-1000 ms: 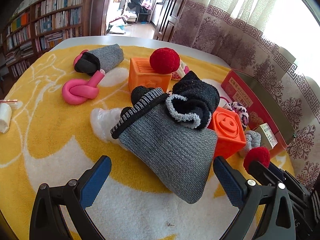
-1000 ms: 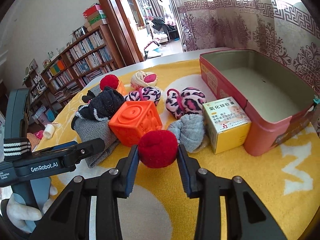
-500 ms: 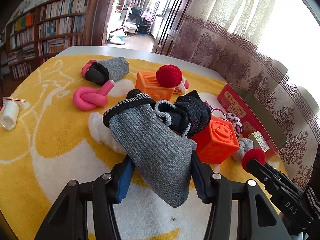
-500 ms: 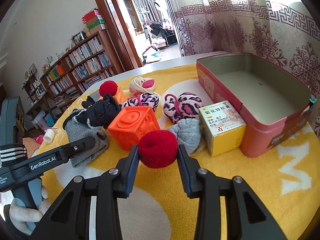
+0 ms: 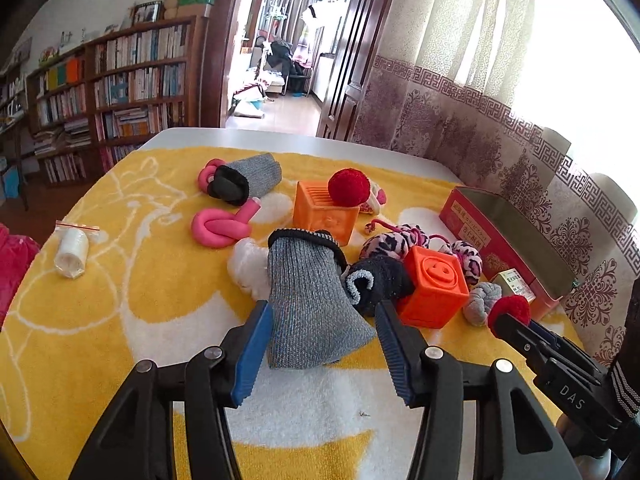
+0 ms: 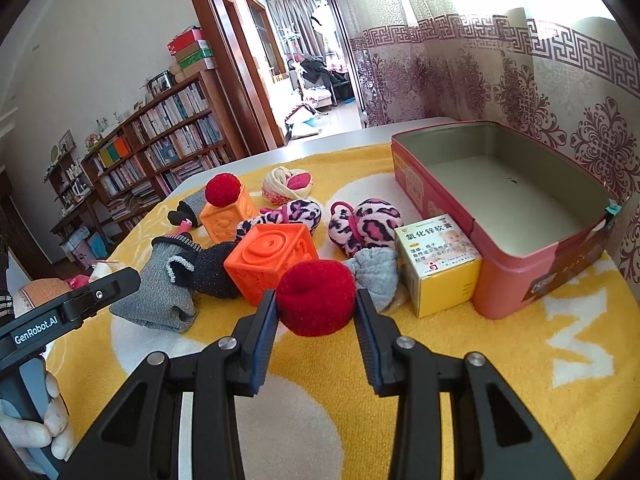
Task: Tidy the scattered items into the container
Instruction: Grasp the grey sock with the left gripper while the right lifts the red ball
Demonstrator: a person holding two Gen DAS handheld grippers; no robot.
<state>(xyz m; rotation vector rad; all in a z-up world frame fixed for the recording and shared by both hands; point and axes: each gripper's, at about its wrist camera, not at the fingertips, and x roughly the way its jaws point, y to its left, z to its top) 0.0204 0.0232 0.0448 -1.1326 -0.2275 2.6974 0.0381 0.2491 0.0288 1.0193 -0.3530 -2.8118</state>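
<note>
Knitted grey sock [image 5: 308, 300], black-cuffed, soft and light, limp enough to sag and drag once lifted; likely best taken across its bunched toe end, where the left gripper [image 5: 324, 340] now pinches it between blue pads, cuff end pointing away toward the red tin [image 6: 516, 268]. Red pompom [image 6: 316, 298], fluffy, squashy, near weightless, clamped at its middle by the right gripper [image 6: 316, 316], raised just short of the tin's near corner. Tin: open, nothing inside, at the far right of the yellow towel [image 6: 520, 380]. Beside its near wall, a yellow medicine box [image 6: 438, 264]; further off, an orange cube [image 6: 272, 260], leopard-print scrunchies [image 6: 366, 228], and a rolled dark sock [image 5: 378, 282], all loose.
</note>
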